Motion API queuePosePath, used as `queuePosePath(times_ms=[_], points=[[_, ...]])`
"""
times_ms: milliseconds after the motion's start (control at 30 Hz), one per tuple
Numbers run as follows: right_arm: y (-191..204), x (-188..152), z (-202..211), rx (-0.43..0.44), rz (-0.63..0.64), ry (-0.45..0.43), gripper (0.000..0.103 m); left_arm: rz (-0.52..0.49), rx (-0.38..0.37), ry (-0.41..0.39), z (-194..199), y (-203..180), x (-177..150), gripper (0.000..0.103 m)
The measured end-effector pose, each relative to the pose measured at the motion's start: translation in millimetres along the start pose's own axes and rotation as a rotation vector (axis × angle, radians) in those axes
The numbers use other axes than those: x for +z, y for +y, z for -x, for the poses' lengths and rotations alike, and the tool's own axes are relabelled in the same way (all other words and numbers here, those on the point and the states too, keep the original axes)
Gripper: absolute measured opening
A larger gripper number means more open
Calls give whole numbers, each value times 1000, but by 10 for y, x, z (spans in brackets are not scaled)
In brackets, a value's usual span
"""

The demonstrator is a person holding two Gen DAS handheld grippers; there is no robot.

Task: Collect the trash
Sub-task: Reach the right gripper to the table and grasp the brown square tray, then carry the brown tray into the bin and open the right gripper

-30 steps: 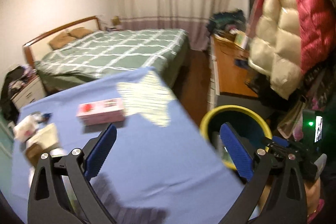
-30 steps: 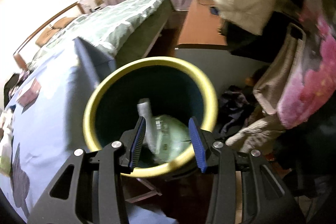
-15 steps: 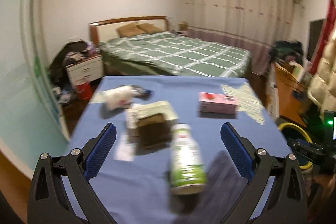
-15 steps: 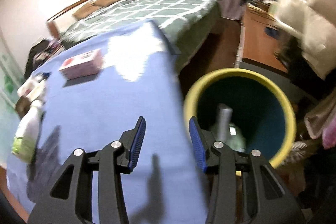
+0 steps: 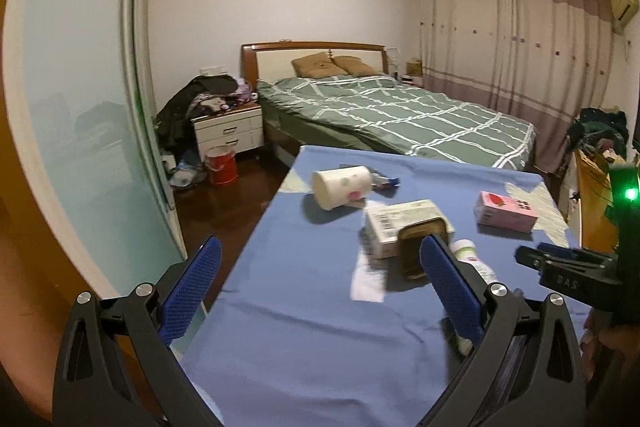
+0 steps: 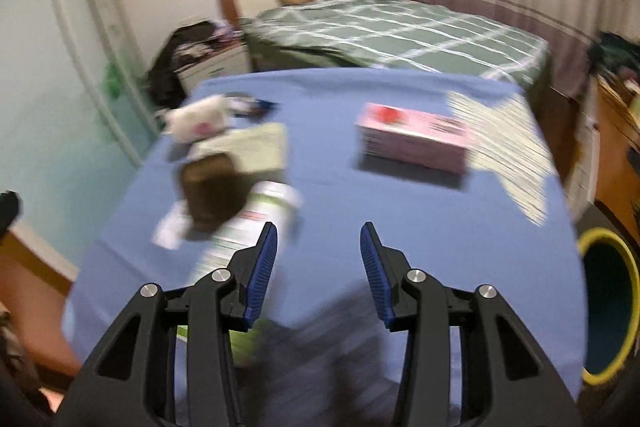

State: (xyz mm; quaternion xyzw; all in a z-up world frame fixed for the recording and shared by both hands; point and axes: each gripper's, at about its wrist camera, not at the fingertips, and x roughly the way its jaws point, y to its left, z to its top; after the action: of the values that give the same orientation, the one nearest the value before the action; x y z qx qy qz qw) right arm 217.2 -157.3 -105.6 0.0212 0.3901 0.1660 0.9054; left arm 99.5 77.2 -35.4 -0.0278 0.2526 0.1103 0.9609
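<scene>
Both tools over the blue table [image 5: 304, 339], pointing down at it and toward the bed [image 5: 400, 115]

Left gripper [image 5: 320, 291]: jaws spread wide, released, nothing between the pads. Its view looks along the table's left edge; floor and a red bucket [image 5: 221, 169] at 10 o'clock from the tips

Right gripper [image 6: 318, 267]: jaws about half apart, empty, only bare blue cloth between the pads. Picture blurred, small detail unreadable

Trash on the table, seen from my left tool:
- white paper cup [image 5: 341, 186] lying on its side at 12 o'clock, open mouth toward the near left
- small blue wrapper [image 5: 386, 181] just behind the cup
- pale carton [image 5: 404, 227] with a barcode end at 1 o'clock, a brown open container [image 5: 420, 247] touching its near side
- white paper slip [image 5: 368, 275] flat on the cloth, just in front of the carton
- white and green bottle [image 5: 474, 261] on its side, partly hidden behind my left tool's right finger
- pink box [image 5: 505, 211] at 2 o'clock, well apart from the cluster, beside a pale star patch [image 5: 536, 203] on the cloth

From my right tool, the bottle [image 6: 256, 223] lies at 10 o'clock, running under the left finger; the pink box [image 6: 412, 137] sits at 1 o'clock

Yellow-rimmed bin [image 6: 612, 307] stands off the table's right edge, at 3 o'clock from the right tool. Contents not visible
</scene>
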Motion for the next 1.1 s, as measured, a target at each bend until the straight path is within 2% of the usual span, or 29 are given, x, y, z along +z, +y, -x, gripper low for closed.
queuePosePath(times_ms=[100, 167, 200, 233, 467, 767, 833, 1100], points=[[336, 109, -145, 61, 55, 16, 53, 12, 6, 0, 0, 79, -5, 98], [503, 169, -239, 77, 95, 28, 54, 12, 10, -3, 9, 118, 0, 98], [621, 203, -308, 91, 128, 48, 60, 10, 14, -4, 23, 127, -5, 98], [696, 228, -356, 92, 149, 62, 68, 11, 16, -3, 19, 136, -10, 98], [1040, 448, -728, 30, 243, 143, 78, 15, 5, 14, 1, 127, -24, 98], [1023, 548, -1057, 25, 212, 230, 79, 2, -7, 31, -43, 61, -13, 98], [985, 541, -1089, 35, 196, 242, 66, 1, -7, 34, -53, 51, -14, 98], [800, 592, -763, 82, 124, 125, 65, -8, -17, 42, -92, 4, -30, 98]])
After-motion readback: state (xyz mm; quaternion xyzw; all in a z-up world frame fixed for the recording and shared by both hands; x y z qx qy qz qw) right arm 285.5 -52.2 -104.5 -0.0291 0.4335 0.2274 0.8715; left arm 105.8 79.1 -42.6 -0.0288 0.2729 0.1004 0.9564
